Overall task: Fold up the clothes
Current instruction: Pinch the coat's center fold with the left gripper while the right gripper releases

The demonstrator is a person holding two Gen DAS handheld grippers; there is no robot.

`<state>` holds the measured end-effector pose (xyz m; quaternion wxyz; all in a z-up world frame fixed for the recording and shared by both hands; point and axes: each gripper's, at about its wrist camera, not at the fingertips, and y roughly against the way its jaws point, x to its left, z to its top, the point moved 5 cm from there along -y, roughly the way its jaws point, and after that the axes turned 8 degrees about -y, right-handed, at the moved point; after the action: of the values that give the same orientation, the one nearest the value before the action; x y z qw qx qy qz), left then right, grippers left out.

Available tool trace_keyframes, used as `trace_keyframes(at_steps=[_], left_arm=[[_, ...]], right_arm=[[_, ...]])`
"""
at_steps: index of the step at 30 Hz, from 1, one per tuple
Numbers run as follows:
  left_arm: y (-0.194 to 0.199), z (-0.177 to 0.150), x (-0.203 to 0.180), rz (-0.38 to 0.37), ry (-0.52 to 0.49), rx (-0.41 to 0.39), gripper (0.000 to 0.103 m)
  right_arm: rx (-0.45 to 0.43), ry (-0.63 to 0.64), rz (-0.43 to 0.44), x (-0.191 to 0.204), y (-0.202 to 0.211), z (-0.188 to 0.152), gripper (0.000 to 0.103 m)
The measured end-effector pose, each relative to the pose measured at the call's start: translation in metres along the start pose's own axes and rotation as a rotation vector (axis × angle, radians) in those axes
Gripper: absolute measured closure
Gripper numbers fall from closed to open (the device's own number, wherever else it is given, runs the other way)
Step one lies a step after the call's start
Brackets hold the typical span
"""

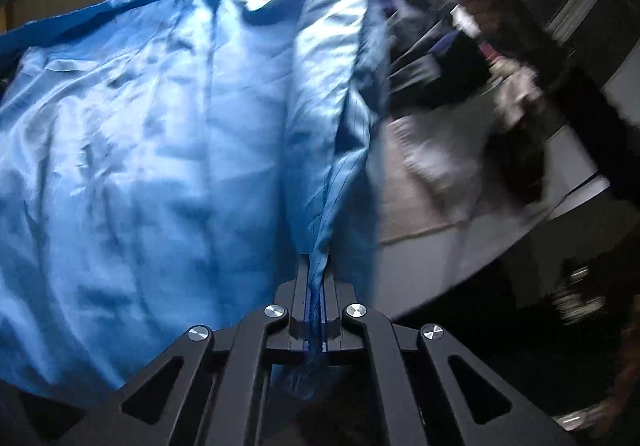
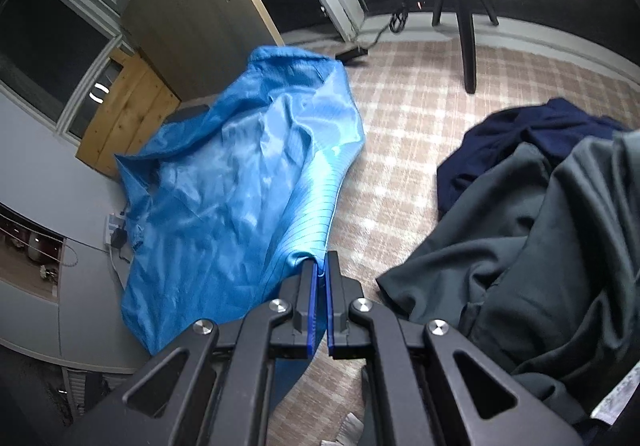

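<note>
Blue garment [image 2: 240, 181] lifted, left tool [image 1: 316, 266] pinching its edge, right tool [image 2: 320, 270] pinching its corner

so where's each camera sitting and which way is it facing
left wrist: sits on the left tongs, facing forward along them at the blue garment they pinch; only the tongs show.
right wrist: sits on the right tongs, facing down across the checked rug, gripping cloth.
shared: that blue garment.
</note>
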<state>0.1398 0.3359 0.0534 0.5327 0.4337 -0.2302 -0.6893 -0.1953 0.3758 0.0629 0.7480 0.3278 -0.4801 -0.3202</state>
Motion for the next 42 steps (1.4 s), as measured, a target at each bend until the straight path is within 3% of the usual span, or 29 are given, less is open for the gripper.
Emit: trace_keyframes(at_steps=[5, 8, 10, 13, 18, 22, 24, 26, 27, 34, 36, 40, 42], left_arm=[[0.041, 0.002, 0.016, 0.039, 0.093, -0.083, 0.101], [0.061, -0.012, 0.049, 0.099, 0.196, -0.115, 0.101], [0.062, -0.032, 0.081, 0.154, 0.284, -0.101, 0.101], [0.053, -0.059, 0.119, 0.221, 0.381, -0.056, 0.101], [0.032, -0.076, 0.140, 0.265, 0.422, -0.002, 0.101], [0.024, -0.075, 0.140, 0.272, 0.399, 0.025, 0.100], [0.025, -0.073, 0.141, 0.263, 0.399, 0.028, 0.100], [0.026, -0.070, 0.143, 0.249, 0.402, 0.028, 0.100], [0.026, -0.069, 0.144, 0.242, 0.404, 0.026, 0.100], [0.022, -0.060, 0.138, 0.214, 0.406, 0.051, 0.100], [0.021, -0.059, 0.135, 0.212, 0.413, 0.056, 0.100], [0.028, -0.065, 0.137, 0.252, 0.455, 0.054, 0.098], [0.032, -0.068, 0.138, 0.272, 0.476, 0.053, 0.095]], right_arm=[[-0.034, 0.043, 0.042, 0.039, 0.004, 0.016, 0.099], [-0.013, 0.126, 0.087, 0.090, -0.027, 0.027, 0.099], [0.021, 0.192, 0.082, 0.123, -0.065, 0.028, 0.100], [0.033, 0.213, 0.086, 0.130, -0.080, 0.035, 0.100], [0.053, 0.244, 0.094, 0.140, -0.105, 0.046, 0.098], [0.069, 0.268, 0.101, 0.148, -0.124, 0.056, 0.096], [0.077, 0.281, 0.105, 0.151, -0.134, 0.060, 0.086], [0.084, 0.293, 0.108, 0.155, -0.143, 0.065, 0.056], [0.088, 0.299, 0.110, 0.157, -0.148, 0.067, 0.054], [0.032, 0.357, -0.050, 0.089, -0.141, 0.085, 0.054], [0.081, 0.429, -0.050, 0.096, -0.160, 0.069, 0.054], [0.133, 0.680, -0.276, 0.113, -0.217, 0.029, 0.054], [0.112, 0.666, -0.332, 0.108, -0.215, 0.029, 0.056]])
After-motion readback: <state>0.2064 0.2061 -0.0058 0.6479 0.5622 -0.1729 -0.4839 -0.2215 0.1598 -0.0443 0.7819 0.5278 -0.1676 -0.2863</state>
